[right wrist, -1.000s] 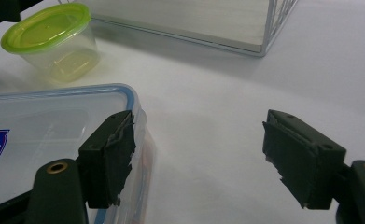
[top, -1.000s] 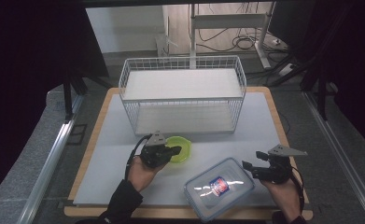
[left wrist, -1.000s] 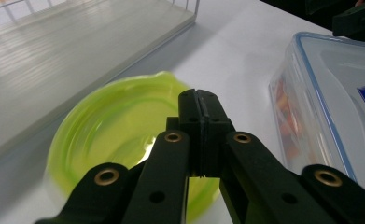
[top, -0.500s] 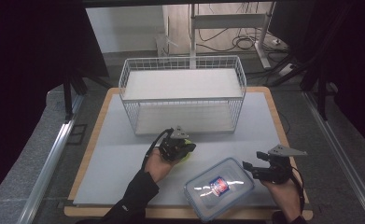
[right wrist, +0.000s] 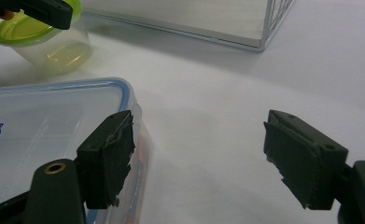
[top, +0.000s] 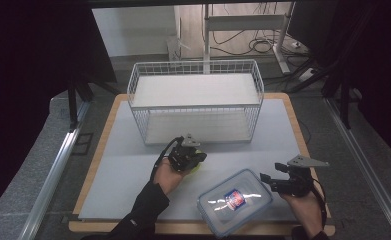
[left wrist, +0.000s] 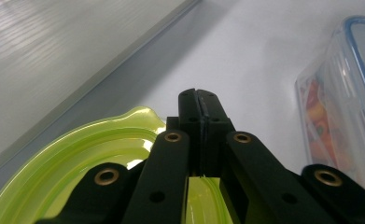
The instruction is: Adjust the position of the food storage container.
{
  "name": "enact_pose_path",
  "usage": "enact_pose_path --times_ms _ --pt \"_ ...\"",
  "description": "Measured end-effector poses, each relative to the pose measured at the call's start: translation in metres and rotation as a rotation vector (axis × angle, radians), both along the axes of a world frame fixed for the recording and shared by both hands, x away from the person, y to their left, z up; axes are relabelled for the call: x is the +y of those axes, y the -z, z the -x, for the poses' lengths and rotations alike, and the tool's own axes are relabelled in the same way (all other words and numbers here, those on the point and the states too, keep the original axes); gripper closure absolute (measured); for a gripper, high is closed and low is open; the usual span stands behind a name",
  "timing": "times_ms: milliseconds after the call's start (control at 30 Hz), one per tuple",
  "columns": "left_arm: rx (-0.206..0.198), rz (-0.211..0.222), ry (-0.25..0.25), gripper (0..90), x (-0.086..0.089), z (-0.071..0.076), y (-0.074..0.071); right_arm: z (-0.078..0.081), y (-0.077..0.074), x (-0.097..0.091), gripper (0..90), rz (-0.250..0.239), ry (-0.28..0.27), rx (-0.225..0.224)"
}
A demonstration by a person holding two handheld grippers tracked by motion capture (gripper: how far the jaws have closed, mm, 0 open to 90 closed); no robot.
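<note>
Down at the near edge of the tabletop [top: 133,165], I'm looking at the clear lidded box [top: 235,201] with the blue seal, and my right claw [right wrist: 199,158] is hanging just beside its corner with the jaws spread wide and nothing between them. There's colourful stuff inside, so I'm guessing the box is carrying some weight, and the hard smooth plastic is probably going to be slippery.

A bit farther in, my left claw [left wrist: 200,109] is sitting with its jaws pressed together over the green lid [left wrist: 101,149] of the little round tub [right wrist: 49,44]. I honestly can't tell if it's pinching the rim or just touching it. The tub is looking empty and light, with thin see-through walls and a soft, bendy-looking lid, so I'm thinking the raised lid edge is the place to grab, gently, or it's going to tip or skate.

The surface is looking flat, pale and slick. Beyond that the white wire basket [top: 195,102] is standing open-topped, and behind it there's dark floor, desk legs and cables.
</note>
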State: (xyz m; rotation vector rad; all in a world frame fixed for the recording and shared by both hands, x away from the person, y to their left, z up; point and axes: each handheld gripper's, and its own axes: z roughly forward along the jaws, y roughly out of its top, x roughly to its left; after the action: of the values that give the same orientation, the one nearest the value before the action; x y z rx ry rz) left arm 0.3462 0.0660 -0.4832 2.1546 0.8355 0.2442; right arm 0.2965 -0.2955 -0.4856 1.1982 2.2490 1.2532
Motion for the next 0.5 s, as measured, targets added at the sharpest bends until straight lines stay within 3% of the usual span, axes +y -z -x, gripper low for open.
enact_pose_path --times_ms 500 --pt "0.007 0.007 -0.056 90.0 0.043 0.016 0.002 0.000 0.000 0.000 24.4 0.002 0.004 0.004"
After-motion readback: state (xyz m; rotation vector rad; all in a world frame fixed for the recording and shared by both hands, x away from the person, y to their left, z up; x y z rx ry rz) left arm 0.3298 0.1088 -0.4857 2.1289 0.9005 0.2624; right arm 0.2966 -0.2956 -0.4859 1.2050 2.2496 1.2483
